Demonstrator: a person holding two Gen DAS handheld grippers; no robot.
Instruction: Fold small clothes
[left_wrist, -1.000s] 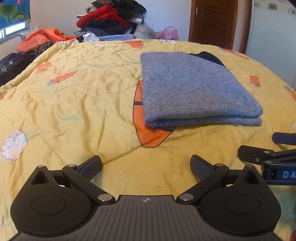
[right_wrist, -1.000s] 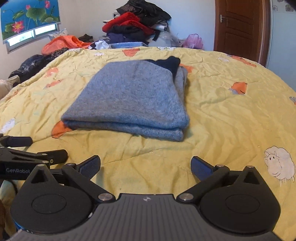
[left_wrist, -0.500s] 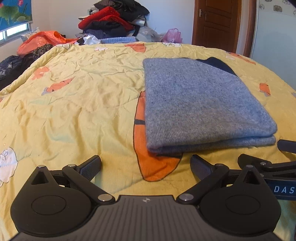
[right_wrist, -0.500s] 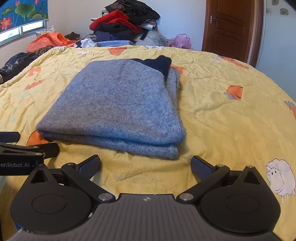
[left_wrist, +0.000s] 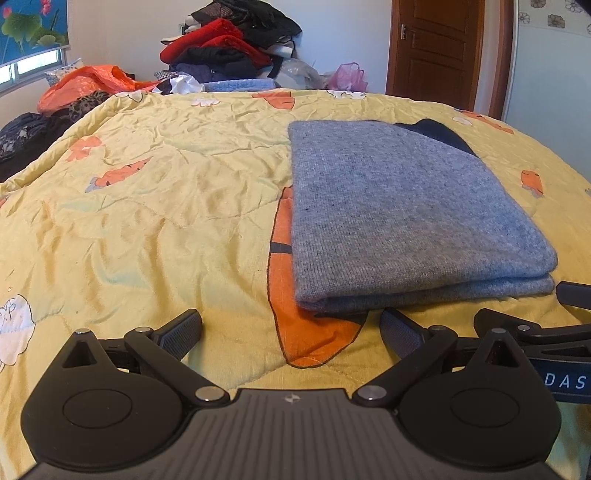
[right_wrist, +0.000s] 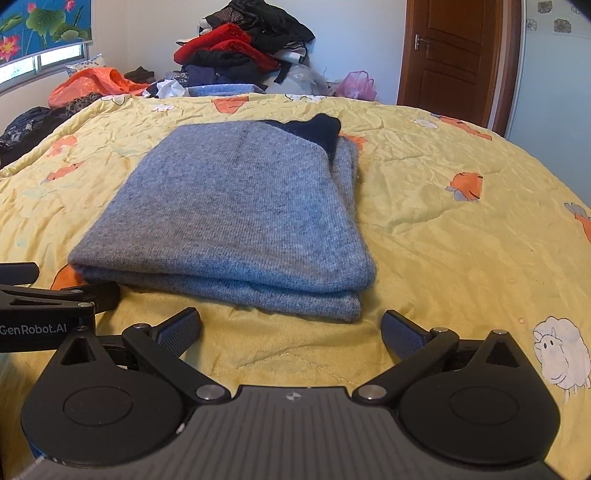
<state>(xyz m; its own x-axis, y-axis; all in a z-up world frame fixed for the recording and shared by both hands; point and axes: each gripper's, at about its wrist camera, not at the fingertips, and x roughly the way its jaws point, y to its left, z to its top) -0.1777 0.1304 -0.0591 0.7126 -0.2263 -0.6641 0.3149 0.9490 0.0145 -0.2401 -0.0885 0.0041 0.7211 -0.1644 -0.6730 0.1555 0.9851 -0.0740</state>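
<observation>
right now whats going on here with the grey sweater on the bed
A person holds a two-finger gripper in each hand, folding clothes on a yellow quilt. The grey sweater already lies folded in a neat stack, with a dark navy part showing at its far end. The left gripper and the right gripper are both open and empty, side by side just short of the sweater's near edge. A pile of unfolded clothes sits behind the bed.

Crumpled yellow carrot-print quilt (left_wrist: 147, 221) covered bed; brown wooden door (right_wrist: 454, 55) stood closed beyond; lotus-print blue window blind (right_wrist: 40, 22) hung leftward.
</observation>
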